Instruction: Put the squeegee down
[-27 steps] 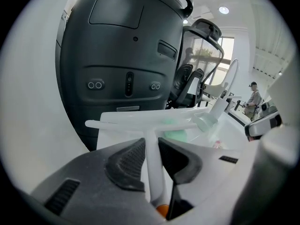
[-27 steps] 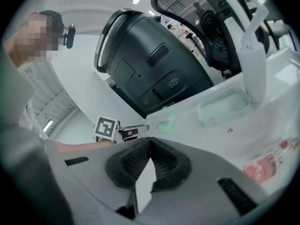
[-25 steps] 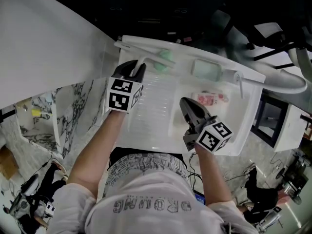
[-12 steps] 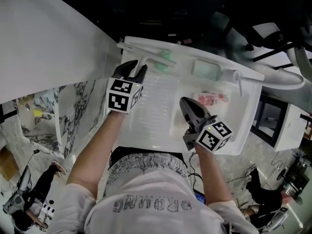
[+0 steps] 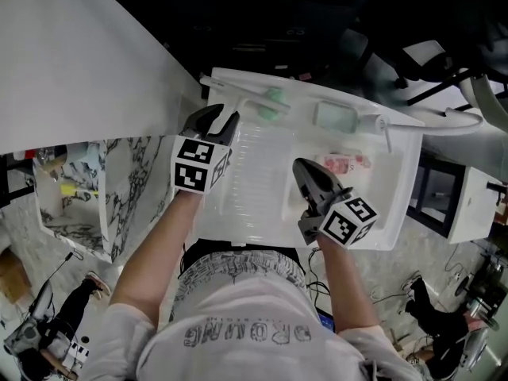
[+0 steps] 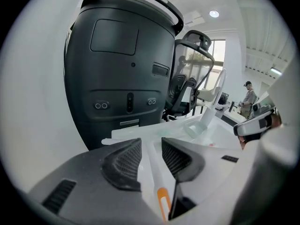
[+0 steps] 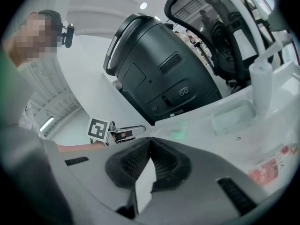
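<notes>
A person stands over a wide white tray (image 5: 262, 182) with a claw tool in each hand. A large, dark, rounded machine (image 6: 124, 64) sits just behind the tray. A pale wall panel (image 5: 71, 62) slopes away on the left.

The left claw (image 5: 222, 116) is near the tray's far left corner and is released, with its two ribbed jaws standing apart. The squeegee (image 5: 270, 99) lies in that corner along the back rim. Its white handle runs back toward the person, between the open jaws. In the left gripper view neither pad appears to press on the handle, so the tray seems to carry its weight.

The right claw (image 5: 300, 167) hangs over the middle of the tray, well apart from the squeegee. It is clenched, jaw tips together, and grips nothing that I can make out.

A pale green box (image 5: 333, 115) rests near the back rim, and a small pink-printed packet (image 5: 345, 163) lies just in front of it.

The put-down looks essentially finished, but the handle is not yet clear of the jaws. If the left claw pulls away at a tilt or sideways, a pad could catch the handle. That would drag the squeegee back or twist it round. Because it lies close to the rim, a knock could also push it against the tray's edge or over it.
</notes>
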The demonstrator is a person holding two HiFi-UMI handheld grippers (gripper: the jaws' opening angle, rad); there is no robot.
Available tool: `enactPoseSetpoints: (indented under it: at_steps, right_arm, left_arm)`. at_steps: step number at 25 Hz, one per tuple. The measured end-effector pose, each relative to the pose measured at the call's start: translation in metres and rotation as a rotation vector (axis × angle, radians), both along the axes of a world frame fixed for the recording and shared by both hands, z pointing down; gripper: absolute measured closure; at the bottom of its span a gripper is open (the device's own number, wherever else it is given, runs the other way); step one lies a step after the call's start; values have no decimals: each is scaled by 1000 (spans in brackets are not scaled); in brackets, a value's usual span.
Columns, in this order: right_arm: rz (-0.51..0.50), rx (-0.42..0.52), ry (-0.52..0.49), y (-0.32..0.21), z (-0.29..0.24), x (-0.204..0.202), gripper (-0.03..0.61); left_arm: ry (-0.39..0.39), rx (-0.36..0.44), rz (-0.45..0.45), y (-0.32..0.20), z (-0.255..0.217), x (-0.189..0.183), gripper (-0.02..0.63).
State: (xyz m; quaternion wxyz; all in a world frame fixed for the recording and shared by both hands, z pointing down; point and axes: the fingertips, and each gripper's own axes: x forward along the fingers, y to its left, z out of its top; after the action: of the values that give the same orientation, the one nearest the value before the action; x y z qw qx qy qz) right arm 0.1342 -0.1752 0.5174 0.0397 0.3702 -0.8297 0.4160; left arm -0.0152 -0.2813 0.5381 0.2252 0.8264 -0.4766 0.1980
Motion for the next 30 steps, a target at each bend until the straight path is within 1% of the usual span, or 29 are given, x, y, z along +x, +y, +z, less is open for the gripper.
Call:
enactPoseSetpoints:
  at_steps: [11, 16, 20, 25, 30]
  right_arm:
    - [44, 59, 1, 13, -28, -28, 571]
    - [55, 86, 21, 20, -42, -42, 571]
    - [72, 105, 30, 26, -50, -49, 571]
    - [88, 130, 64, 30, -61, -53, 571]
    - [106, 172, 51, 34, -73, -59, 571]
  left_arm:
    - [41, 71, 38, 35, -46, -27, 466]
    - [56, 130, 84, 59, -66, -35, 466]
    - [68, 149, 114, 77, -75, -41, 466]
    - [98, 179, 151, 92, -90, -47, 469]
    - [136, 219, 184, 109, -107, -58, 488]
